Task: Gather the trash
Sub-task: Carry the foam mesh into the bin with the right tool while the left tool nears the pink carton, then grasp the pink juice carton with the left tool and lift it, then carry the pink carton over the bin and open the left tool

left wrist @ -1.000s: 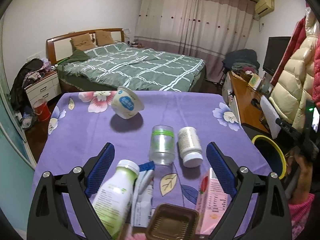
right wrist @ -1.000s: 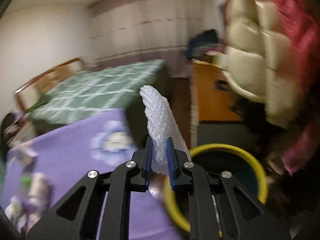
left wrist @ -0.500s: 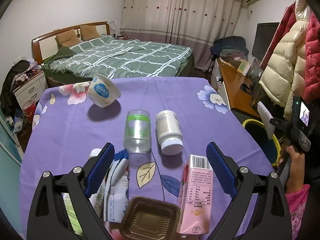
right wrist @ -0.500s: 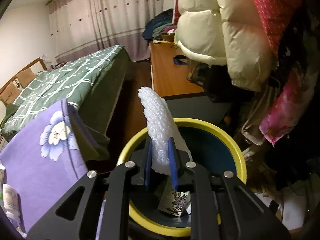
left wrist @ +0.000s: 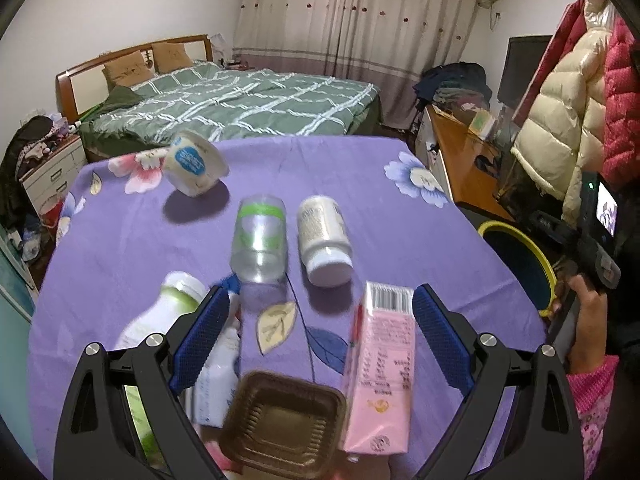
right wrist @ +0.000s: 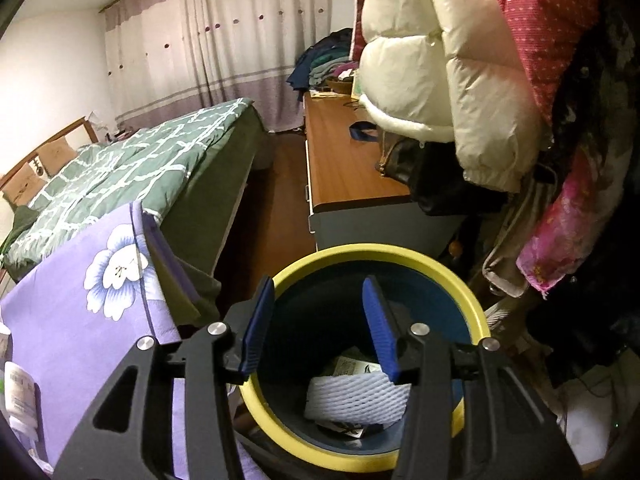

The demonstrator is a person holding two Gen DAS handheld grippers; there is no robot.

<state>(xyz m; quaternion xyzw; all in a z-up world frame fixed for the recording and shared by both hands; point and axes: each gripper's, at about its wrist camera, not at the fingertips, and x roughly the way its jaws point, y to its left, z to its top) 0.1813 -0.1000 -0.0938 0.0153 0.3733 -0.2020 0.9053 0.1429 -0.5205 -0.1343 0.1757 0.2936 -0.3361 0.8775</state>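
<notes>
The right gripper (right wrist: 318,324) has just been opening its jaws; they stand apart with nothing between them, over the yellow-rimmed bin (right wrist: 472,300) at the lower middle of the right wrist view. The white foam netting (right wrist: 356,400) lies inside the bin on other scraps, clear of the pads. It looks feather-light and squashy.

The left gripper (left wrist: 320,336) has its jaws wide apart and empty, low in the left wrist view over the purple bench (left wrist: 120,248). Between them stand the pink carton (left wrist: 380,372), probably light and easily dented, best taken across its narrow sides, and the brown plastic tray (left wrist: 284,428), thin and flexible. Further up lie the clear cup (left wrist: 260,240) and white bottle (left wrist: 324,236), both liable to roll; grip across their bodies. The yoghurt tub (left wrist: 194,164) sits tilted, upper left.
</notes>
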